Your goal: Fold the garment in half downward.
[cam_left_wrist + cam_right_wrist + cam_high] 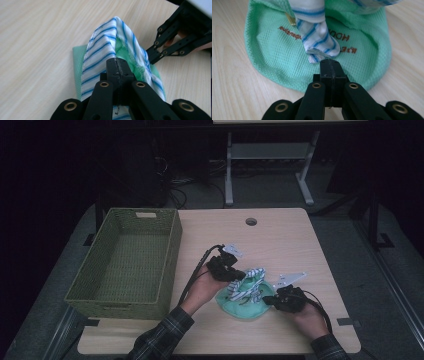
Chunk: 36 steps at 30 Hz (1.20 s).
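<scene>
High view — both grippers (239, 279) pinch striped cloth (248, 285).

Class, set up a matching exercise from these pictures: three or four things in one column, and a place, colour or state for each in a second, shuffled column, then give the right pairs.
Things:
1. basket
2. green cloth
3. striped cloth
4. left gripper

Descriptions:
A. white with blue lines
B. woven, at the table's left side
C. lies flat on the wood, brown lettering
D. jaws shut on striped fabric

Pairs: 1-B, 2-C, 3-A, 4-D
</scene>
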### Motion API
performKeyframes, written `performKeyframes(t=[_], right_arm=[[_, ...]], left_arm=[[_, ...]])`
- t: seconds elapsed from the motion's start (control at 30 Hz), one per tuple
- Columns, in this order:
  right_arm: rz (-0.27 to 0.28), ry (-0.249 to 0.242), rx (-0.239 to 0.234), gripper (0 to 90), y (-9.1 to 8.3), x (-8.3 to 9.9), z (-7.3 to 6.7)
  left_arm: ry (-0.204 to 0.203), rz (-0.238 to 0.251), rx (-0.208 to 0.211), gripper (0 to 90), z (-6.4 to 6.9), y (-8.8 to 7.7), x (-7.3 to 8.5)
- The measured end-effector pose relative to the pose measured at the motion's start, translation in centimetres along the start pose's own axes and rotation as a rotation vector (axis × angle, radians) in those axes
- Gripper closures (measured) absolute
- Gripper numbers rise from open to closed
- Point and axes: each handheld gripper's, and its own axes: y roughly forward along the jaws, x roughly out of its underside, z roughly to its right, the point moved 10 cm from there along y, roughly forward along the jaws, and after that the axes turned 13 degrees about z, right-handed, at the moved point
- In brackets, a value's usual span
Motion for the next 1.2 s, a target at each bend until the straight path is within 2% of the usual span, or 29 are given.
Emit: performKeyframes(t=[0.1,0.17,0.33,0.43,0.57,0.67,0.77,0.93,1.2], right_arm=[[0.015,-0.009,-0.002,89.8,-0.1,-0.5,-0.1],[0.045,0.006,-0.020,89.8,-0.5,-1.1,-0.4],[0.066,-0.001,-0.060,89.8,-0.3,-1.6,-1.6],[0.079,-0.009,-0.052,89.8,0.5,-2.2,-1.5],[0.134,-0.002,-0.041,89.8,1.0,-3.3,-1.0],[0.155,0.023,-0.045,89.8,1.4,-3.8,-0.9],[0.125,0.026,-0.044,89.8,1.9,-3.3,-0.7],[0.088,0.017,-0.004,89.8,1.7,-2.2,0.1],[0.065,0.032,0.069,89.8,0.1,-1.1,2.3]], left_arm=[[0.009,0.018,-0.008,89.8,0.1,-0.5,-0.6],[0.017,0.019,-0.010,89.8,0.2,-0.8,-0.9],[0.019,0.026,0.011,89.8,0.8,-0.7,-1.1],[0.031,0.024,0.036,89.8,1.7,-0.7,-1.3],[0.032,0.030,0.054,89.8,2.4,-0.4,-1.4],[0.031,0.019,0.064,89.7,2.6,0.0,-1.1],[0.019,-0.001,0.085,89.7,3.2,0.8,-0.2],[0.023,-0.055,0.114,89.7,4.1,2.2,1.4],[0.025,-0.100,0.136,89.7,5.1,3.8,3.0]])
